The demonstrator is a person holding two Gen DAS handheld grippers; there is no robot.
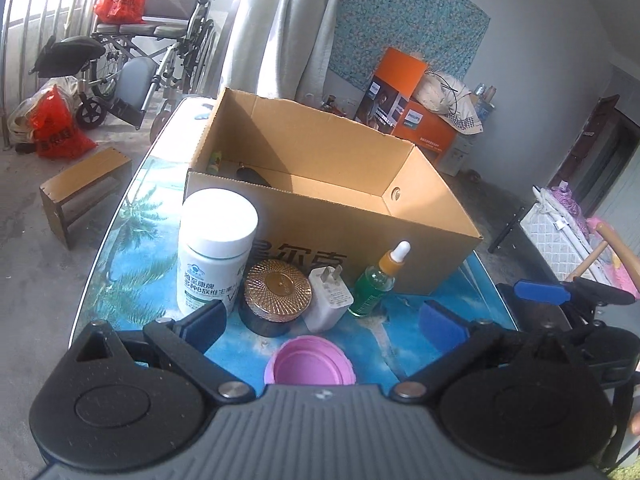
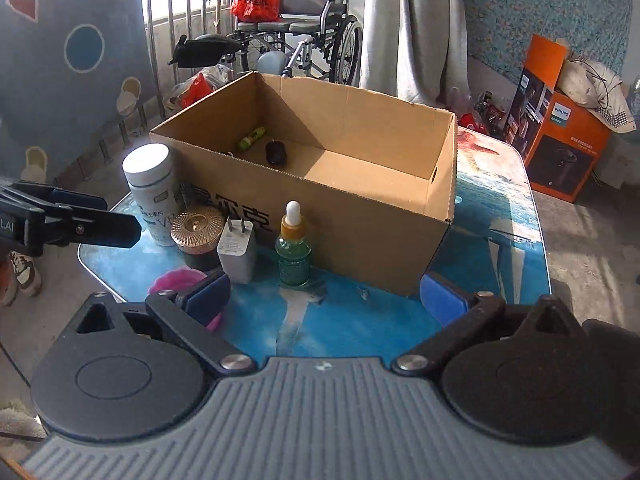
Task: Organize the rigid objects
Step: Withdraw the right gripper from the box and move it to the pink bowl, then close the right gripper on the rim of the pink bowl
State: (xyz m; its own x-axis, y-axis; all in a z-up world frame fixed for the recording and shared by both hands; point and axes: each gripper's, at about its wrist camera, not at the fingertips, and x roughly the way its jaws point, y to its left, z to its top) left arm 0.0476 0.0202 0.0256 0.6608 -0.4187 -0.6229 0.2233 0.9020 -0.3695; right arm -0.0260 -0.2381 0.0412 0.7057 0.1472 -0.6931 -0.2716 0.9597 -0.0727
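A green dropper bottle [image 2: 293, 246] stands upright at lower centre of the right wrist view, long axis vertical, white tip up, just before the cardboard box [image 2: 360, 232] on the surface [image 2: 360, 320], with the left hand-held gripper [image 1: 324, 326] and right hand-held gripper [image 2: 326, 298] both spread wide and empty.

Left gripper [image 1: 324, 326]: black linkage arms, silver rivets, blue pads, ribbed grey body; right gripper [image 2: 326, 294] identical.

PHILIPS on orange box [image 2: 568, 152]; "VB" on white bottle [image 2: 154, 200].
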